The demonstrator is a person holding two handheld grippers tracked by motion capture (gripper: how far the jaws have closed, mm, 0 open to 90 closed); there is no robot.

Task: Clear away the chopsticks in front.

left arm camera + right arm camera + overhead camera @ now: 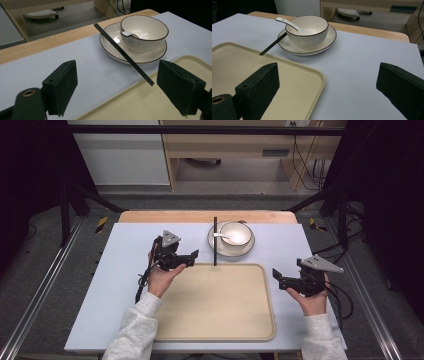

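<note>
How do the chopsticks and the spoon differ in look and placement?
The chopsticks are black, straight and thin; the spoon is white with a curved handle. The chopsticks lie across the plate's rim, their tip over the tray; the spoon rests inside the bowl. Neither is held.

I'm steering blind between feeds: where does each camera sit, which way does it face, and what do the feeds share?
High view: above the near side, looking forward and down on the tray; both forearms, left gripper and right gripper show.
Left gripper view: on the left gripper, open jaws facing the chopsticks and bowl.
Right gripper view: on the right gripper, jaws open, facing the bowl across the tray corner.
Shared: bowl, plate, chopsticks, tray.
</note>
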